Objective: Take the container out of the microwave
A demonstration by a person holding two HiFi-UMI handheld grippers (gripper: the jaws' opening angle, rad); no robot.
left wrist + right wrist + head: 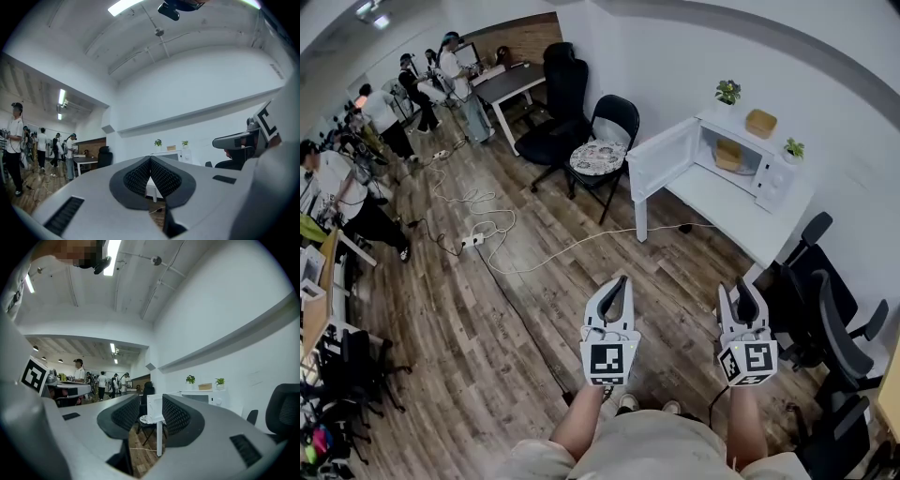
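Facing one microwave (772,176), two grippers (622,279) (741,287)

A black folding chair with a patterned cushion (602,150) stands upper centre, beside a long white table (727,206). White cables (485,228) trail over the brown plank floor (516,328) leftward.

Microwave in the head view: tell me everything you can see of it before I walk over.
The microwave is white and boxy. It stands on a white table against the wall. Its door is swung wide open toward the picture's left, showing a pale cavity with a tan container inside. The controls are at its right end. On top sit a small potted plant, a tan box and a second small plant.
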